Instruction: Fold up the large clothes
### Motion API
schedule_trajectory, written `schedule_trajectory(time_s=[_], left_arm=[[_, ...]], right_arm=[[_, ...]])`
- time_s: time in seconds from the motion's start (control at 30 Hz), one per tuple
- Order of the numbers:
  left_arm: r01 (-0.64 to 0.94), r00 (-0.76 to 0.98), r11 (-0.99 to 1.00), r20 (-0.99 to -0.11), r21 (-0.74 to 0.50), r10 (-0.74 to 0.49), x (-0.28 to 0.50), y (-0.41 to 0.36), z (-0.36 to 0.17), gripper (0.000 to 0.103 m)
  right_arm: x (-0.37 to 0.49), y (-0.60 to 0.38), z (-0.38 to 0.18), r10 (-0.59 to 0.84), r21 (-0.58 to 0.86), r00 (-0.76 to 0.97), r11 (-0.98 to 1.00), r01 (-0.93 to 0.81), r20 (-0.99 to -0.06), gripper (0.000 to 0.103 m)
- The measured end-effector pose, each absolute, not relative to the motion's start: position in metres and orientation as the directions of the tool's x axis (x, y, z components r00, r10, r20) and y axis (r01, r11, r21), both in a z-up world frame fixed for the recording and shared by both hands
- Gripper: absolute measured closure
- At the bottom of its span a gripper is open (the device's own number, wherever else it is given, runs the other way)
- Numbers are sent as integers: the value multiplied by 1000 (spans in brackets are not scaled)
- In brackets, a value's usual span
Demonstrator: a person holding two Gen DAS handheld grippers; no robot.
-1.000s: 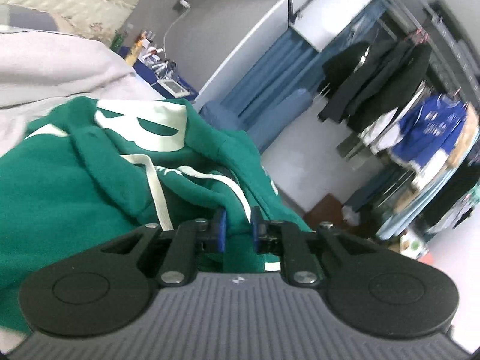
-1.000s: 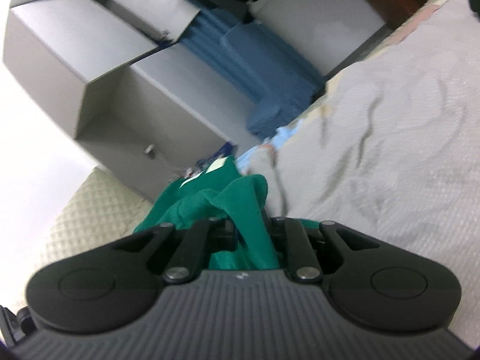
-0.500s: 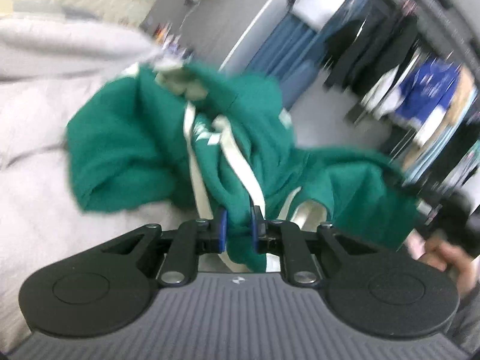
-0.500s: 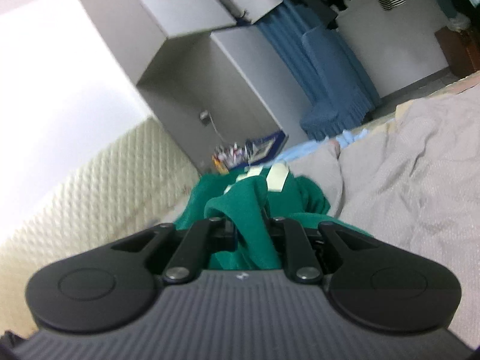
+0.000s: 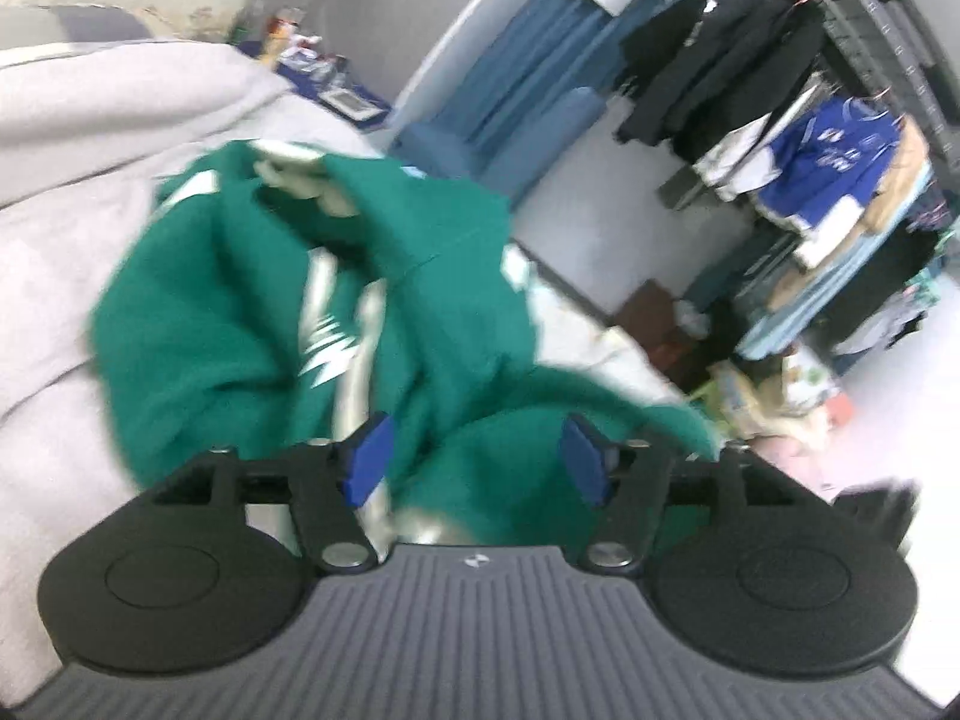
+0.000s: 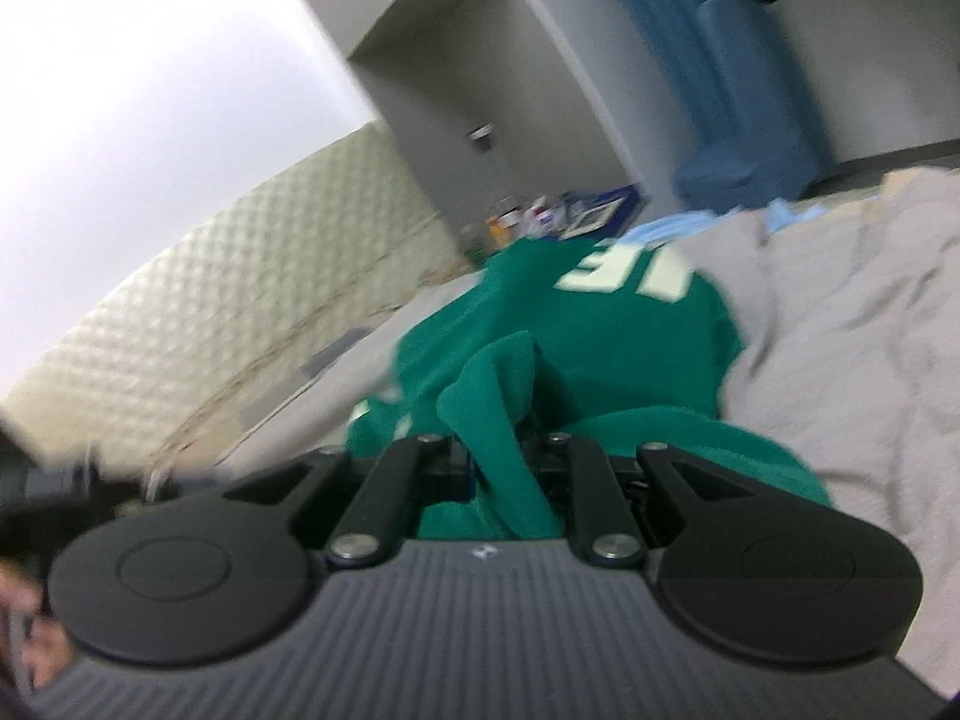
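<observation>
The right gripper's [image 6: 503, 468] pads are hidden under a fold of the green sweatshirt [image 6: 600, 336] they pinch. Motion blur smears the sweatshirt's white lettering [image 5: 327, 354]. Small items on the far blue table [image 6: 576, 213] are unreadable.

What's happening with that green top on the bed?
A person holding a gripper in each hand is folding a green hoodie on a grey bedspread. The right gripper has its jaws clamped on a bunch of the fabric. The left gripper has its jaws opening, with cloth loose between them.
</observation>
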State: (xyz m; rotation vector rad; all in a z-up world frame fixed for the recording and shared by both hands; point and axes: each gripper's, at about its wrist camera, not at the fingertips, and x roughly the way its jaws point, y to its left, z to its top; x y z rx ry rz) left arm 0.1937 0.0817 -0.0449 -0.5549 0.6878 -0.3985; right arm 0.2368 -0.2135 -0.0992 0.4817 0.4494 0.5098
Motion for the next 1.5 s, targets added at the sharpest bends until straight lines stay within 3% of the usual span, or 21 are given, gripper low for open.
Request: schedule_trajectory(time_s=[0.13, 0.37, 0.47, 0.63, 0.7, 0.8, 0.83, 1.0, 1.13, 1.2, 1.3, 1.5], left_arm=[[176, 654, 766, -508, -618, -560, 251, 56, -37, 25], [109, 400, 773, -684, -625, -610, 364, 4, -67, 24], [136, 317, 809, -748, -572, -583, 387, -22, -76, 24], [227, 208, 788, -762, -573, -614, 403, -54, -76, 24], [286, 201, 810, -794, -512, -573, 402, -67, -75, 27], [309, 208, 870, -866, -384, -455, 399, -77, -82, 84], [294, 222, 880, -869, -373, -443, 399, -73, -82, 89], [219, 414, 895, -794, -388, -446, 382, -26, -51, 91], [130, 595, 854, -649, -504, -474, 335, 45, -25, 91], [84, 670, 813, -571, -577, -474, 309, 84, -22, 92], [21, 769, 734, -458, -679, -446, 275, 135, -31, 92], [-54, 879, 633, -338, -772, -336, 228, 216, -50, 92]], right_arm=[[226, -195, -102, 642, 533, 708, 725, -436, -294, 89], [205, -172, -107, 737, 530, 593, 661, -531, -324, 89], [202, -166, -108, 758, 518, 557, 645, -562, -339, 89], [210, -164, -116, 791, 539, 498, 608, -583, -354, 89], [212, -164, -116, 801, 544, 486, 596, -591, -350, 89], [213, -164, -117, 801, 537, 483, 596, -597, -353, 89], [211, -162, -117, 801, 535, 480, 597, -598, -358, 89], [211, -156, -113, 801, 483, 479, 599, -638, -360, 87], [198, -149, -103, 828, 429, 451, 559, -710, -333, 76], [194, -145, -100, 861, 427, 404, 505, -750, -309, 65], [190, -146, -96, 907, 457, 338, 419, -785, -250, 55], [206, -168, -96, 961, 592, 256, 264, -761, -99, 55]])
